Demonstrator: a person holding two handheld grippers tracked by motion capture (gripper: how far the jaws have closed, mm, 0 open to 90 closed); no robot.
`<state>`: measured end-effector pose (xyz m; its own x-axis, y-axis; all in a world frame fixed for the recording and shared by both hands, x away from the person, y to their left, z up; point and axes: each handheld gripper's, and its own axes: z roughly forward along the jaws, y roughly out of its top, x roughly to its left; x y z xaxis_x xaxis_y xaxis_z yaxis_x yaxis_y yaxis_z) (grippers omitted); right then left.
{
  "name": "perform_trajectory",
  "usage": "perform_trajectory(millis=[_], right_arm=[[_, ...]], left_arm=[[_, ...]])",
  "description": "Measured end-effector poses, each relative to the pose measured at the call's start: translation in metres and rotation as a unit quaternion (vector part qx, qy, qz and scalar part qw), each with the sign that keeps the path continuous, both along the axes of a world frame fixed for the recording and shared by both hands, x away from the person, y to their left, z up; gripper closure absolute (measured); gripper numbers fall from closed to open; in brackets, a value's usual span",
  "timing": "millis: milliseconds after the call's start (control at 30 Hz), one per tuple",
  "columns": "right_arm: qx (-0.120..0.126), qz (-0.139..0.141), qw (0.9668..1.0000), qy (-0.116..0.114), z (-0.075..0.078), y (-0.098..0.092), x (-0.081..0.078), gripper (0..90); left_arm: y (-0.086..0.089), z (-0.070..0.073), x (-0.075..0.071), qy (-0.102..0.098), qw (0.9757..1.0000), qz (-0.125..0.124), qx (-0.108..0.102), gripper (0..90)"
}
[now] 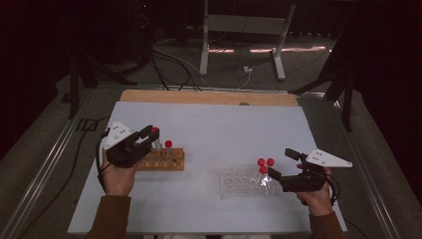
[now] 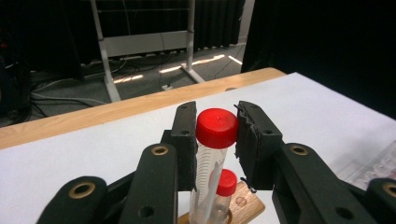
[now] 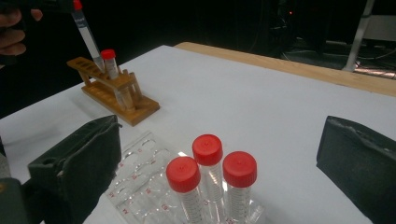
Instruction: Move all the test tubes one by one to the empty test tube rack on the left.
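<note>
Gripping red-capped tube [image 2: 215,128] w/ left gripper [image 2: 216,140]; over wooden rack [image 1: 161,159].

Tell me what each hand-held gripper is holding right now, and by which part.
The left hand-held gripper clamps a red-capped tube by its cap, over the wooden rack. The right hand-held gripper is open and holds nothing.
</note>
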<state>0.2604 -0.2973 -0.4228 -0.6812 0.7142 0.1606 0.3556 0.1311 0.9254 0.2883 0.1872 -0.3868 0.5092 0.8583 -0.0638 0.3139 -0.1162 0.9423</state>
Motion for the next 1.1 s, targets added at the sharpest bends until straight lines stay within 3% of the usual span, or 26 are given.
perform_trajectory(millis=[767,1100], right_arm=[[0.003,0.002,1.0,-0.002,-0.001,-0.003,0.0,0.0],[0.002,0.003,1.0,-0.003,-0.001,-0.003,0.0,0.0]], left_arm=[[0.0,-0.045,0.002,0.028,0.9995,0.013,0.002,70.6],[0.0,-0.056,0.002,0.033,0.9992,0.021,0.002,70.6]])
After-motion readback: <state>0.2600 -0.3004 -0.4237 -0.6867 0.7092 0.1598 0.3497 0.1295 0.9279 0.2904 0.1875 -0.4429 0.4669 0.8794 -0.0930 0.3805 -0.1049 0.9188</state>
